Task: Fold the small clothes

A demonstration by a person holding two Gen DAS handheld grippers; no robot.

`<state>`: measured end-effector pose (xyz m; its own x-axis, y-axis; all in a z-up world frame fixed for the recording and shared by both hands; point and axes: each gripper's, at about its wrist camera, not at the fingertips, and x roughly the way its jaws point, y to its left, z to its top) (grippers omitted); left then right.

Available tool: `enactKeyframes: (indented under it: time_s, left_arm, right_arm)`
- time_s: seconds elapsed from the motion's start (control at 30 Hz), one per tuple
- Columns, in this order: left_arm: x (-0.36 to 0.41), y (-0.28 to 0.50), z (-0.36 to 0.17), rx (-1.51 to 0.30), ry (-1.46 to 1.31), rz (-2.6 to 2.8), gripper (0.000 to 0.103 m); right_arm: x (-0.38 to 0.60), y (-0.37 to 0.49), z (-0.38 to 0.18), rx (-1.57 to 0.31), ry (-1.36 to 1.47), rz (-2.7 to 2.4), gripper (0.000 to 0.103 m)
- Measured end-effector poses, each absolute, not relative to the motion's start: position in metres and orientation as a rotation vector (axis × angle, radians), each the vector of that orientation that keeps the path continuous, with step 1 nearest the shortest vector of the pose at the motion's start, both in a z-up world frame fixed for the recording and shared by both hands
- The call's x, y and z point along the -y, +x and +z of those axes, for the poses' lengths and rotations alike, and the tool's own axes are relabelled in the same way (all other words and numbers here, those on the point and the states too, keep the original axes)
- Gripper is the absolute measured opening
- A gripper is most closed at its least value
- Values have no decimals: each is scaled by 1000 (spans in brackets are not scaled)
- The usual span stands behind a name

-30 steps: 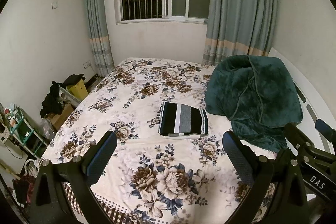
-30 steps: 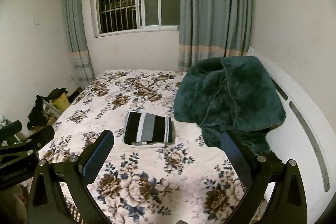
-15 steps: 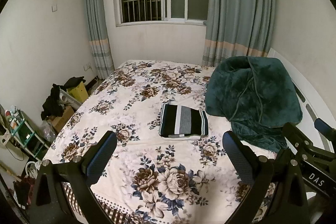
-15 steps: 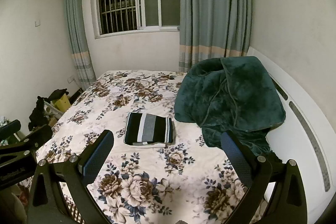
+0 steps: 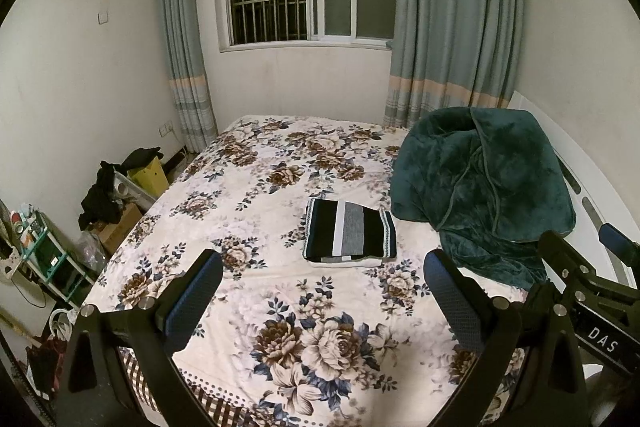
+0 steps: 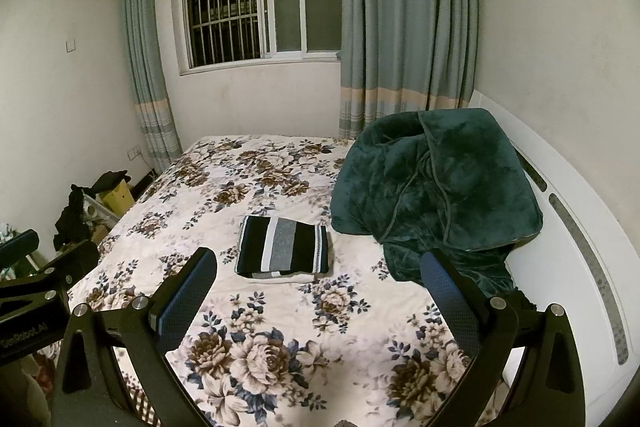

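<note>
Left wrist view: both grippers (image 5: 322, 291) (image 6: 318, 291), released, have backed away from the folded striped garment (image 5: 350, 235); fold appears complete.

We hold our left gripper (image 5: 322, 297) level and pointed forward, its two fingers spread wide with nothing between them; the blue pads (image 5: 192, 301) face each other across the gap. Our right gripper (image 6: 318, 291) sits in the same pose, fingers equally wide apart and holding nothing. The two tools are side by side and close together: the right one's black body (image 5: 588, 291) shows at the right edge of the left wrist view, and the left one's body (image 6: 36, 287) shows at the left edge of the right wrist view.
</note>
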<state>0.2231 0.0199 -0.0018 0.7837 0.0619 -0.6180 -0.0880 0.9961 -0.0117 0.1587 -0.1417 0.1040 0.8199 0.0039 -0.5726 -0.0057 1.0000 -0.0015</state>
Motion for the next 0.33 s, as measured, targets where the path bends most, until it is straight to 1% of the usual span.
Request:
enactKeyframes:
  time_s: [0.33]
  left_arm:
    - [-20, 216, 5, -650, -33, 88, 103]
  right_arm:
    - [142, 157, 104, -608, 1, 1, 103]
